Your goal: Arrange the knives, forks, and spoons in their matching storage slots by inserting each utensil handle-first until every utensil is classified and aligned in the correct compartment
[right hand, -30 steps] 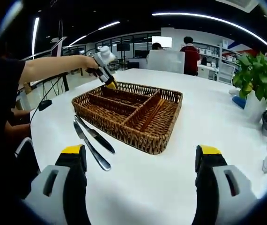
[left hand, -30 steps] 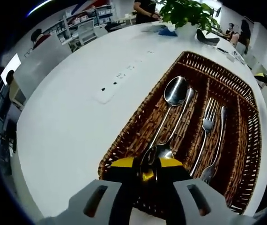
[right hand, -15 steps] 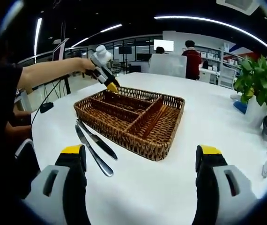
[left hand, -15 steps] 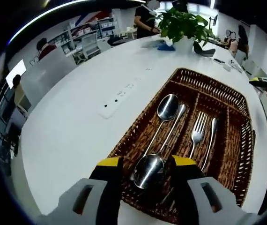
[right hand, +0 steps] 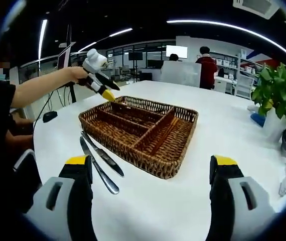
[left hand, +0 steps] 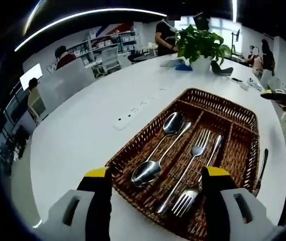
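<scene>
A brown wicker basket with long slots lies on the white table. Its left slot holds two spoons, one bowl far and one bowl near. Beside them two forks lie in the adjacent slot. My left gripper hovers open above the basket's near end, holding nothing. In the right gripper view the basket sits in the middle, and two knives lie on the table at its left. My right gripper stands open and apart from them. A hand holds the left gripper over the basket's far corner.
A potted plant stands at the table's far end, also seen as the plant on the right. A white power strip is set into the table left of the basket. One knife lies right of the basket. People stand in the background.
My left gripper opened, let go of the spoon, which now lies in the left slot, and drew back up from the basket. The right gripper stayed open and nearly still.
</scene>
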